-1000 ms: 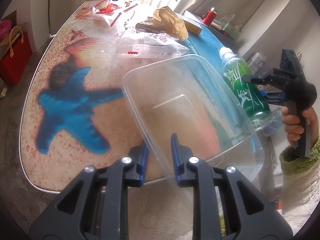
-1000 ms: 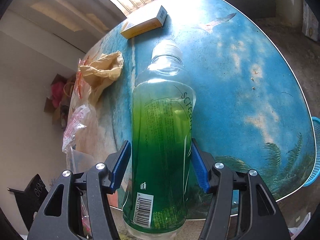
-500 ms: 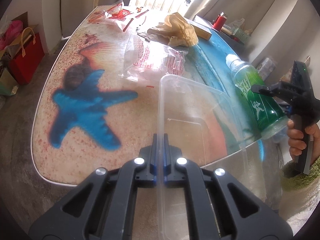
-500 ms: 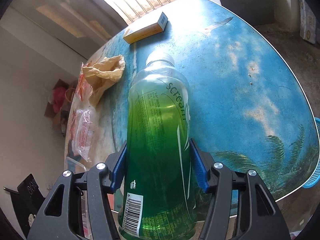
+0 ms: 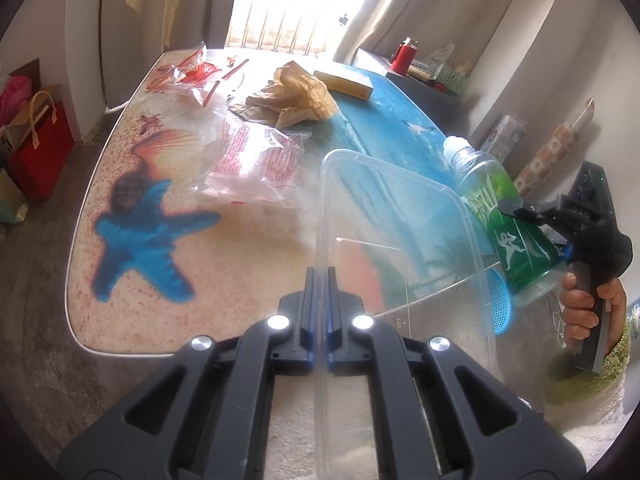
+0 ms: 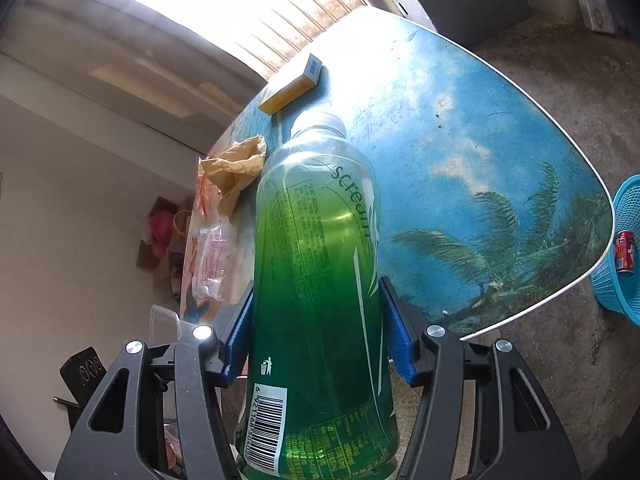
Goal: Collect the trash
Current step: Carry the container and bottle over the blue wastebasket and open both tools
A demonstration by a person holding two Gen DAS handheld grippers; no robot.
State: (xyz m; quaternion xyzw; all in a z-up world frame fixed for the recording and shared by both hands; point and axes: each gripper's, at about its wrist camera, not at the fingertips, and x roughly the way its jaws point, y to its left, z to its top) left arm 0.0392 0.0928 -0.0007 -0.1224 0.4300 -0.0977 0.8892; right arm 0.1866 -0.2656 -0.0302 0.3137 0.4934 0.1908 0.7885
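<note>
My left gripper (image 5: 321, 276) is shut on the rim of a clear plastic container (image 5: 404, 240), held off the near edge of the beach-print table (image 5: 248, 248). My right gripper (image 6: 318, 316) is shut on a green plastic bottle (image 6: 316, 280) with a white cap, lifted off the table near its front right; the bottle (image 5: 508, 224) and right gripper (image 5: 568, 220) also show at the right of the left wrist view. Left on the table are a crumpled brown paper bag (image 5: 292, 96), a clear printed plastic bag (image 5: 256, 160), a red wrapper (image 5: 192, 74) and a yellow box (image 5: 344, 82).
A blue mesh basket (image 6: 624, 248) with a red can (image 6: 625, 250) in it stands on the floor beyond the table's right edge. Red gift bags (image 5: 36, 140) sit on the floor at the left. A shelf with a red flask (image 5: 404, 54) is at the back right.
Both grippers have drawn back from the table with their loads. The right gripper has swung right, bringing the blue basket into view. The left gripper closed on the container's rim a second ago.
</note>
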